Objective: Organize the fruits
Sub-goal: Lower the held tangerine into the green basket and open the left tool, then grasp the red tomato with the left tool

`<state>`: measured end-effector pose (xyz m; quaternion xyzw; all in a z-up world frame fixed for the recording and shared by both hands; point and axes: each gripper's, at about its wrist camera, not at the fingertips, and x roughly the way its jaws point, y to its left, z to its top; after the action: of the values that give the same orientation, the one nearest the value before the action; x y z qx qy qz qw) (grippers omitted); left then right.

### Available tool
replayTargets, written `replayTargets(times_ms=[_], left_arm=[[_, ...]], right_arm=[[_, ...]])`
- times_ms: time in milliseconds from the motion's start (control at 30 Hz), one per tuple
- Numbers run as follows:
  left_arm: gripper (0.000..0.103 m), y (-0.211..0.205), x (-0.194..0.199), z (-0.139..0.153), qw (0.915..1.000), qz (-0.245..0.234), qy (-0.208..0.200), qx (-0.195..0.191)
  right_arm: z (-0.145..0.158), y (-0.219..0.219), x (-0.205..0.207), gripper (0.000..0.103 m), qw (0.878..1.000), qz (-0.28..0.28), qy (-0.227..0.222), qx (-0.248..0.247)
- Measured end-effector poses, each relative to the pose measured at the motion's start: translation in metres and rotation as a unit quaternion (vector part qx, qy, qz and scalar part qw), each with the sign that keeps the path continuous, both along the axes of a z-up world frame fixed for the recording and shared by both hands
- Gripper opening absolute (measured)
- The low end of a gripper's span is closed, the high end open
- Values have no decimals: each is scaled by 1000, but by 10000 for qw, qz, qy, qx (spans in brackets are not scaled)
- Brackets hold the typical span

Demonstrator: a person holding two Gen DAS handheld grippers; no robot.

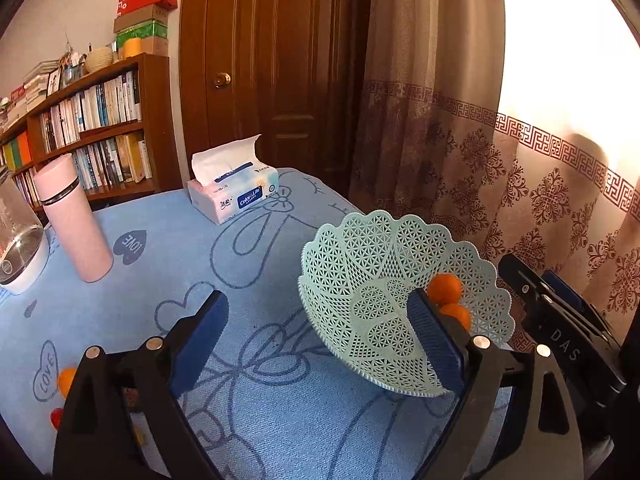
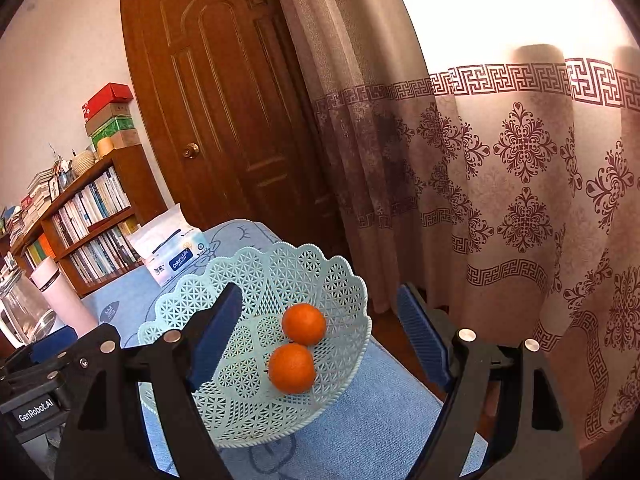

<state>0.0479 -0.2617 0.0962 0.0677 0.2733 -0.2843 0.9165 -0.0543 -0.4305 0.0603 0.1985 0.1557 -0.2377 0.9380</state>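
A mint-green lattice basket (image 2: 320, 268) stands on the blue tablecloth near the table's right edge, with two oranges (image 2: 304, 324) (image 2: 291, 368) inside it, touching each other. My right gripper (image 2: 320, 300) is open just above the basket; its left finger hangs over the bowl and its right finger is beyond the rim. In the left wrist view the basket (image 1: 372, 264) and the oranges (image 1: 445, 285) sit at the right. My left gripper (image 1: 316, 304) is open, astride the basket's near-left rim and pressing on nothing. Another orange (image 1: 66, 380) and a small red item (image 1: 57, 417) lie on the cloth at lower left.
A tissue pack (image 1: 234, 192) lies at the table's far side. A pink bottle (image 1: 74, 220) and a glass vessel on a white base (image 1: 20, 252) stand at the left. A bookshelf (image 1: 100, 120), a door (image 1: 276, 60) and a curtain (image 2: 520, 200) stand behind.
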Motion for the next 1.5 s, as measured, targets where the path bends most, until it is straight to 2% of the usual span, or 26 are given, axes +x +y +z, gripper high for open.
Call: replayTargets(times_ms=[300, 600, 767, 1033, 1167, 1500], left_arm=[[90, 17, -4, 13, 9996, 213, -173, -99], [94, 54, -3, 25, 9969, 705, -264, -208], [94, 84, -5, 35, 9937, 1033, -319, -294], [94, 138, -8, 44, 9850, 1629, -411, -393], [94, 167, -7, 42, 9787, 1973, -319, -469], [94, 230, -10, 23, 9614, 2708, -52, -486]], right_arm=[[1, 0, -3, 82, 10000, -22, -89, -13], [2, 4, -2, 82, 9999, 42, -99, -81], [-3, -3, 1, 86, 9998, 35, 18, 186], [-21, -15, 18, 86, 9955, 231, 456, 800], [-29, -5, 30, 87, 9916, 704, 659, 859], [-29, 10, 36, 90, 9875, 1205, 646, 785]])
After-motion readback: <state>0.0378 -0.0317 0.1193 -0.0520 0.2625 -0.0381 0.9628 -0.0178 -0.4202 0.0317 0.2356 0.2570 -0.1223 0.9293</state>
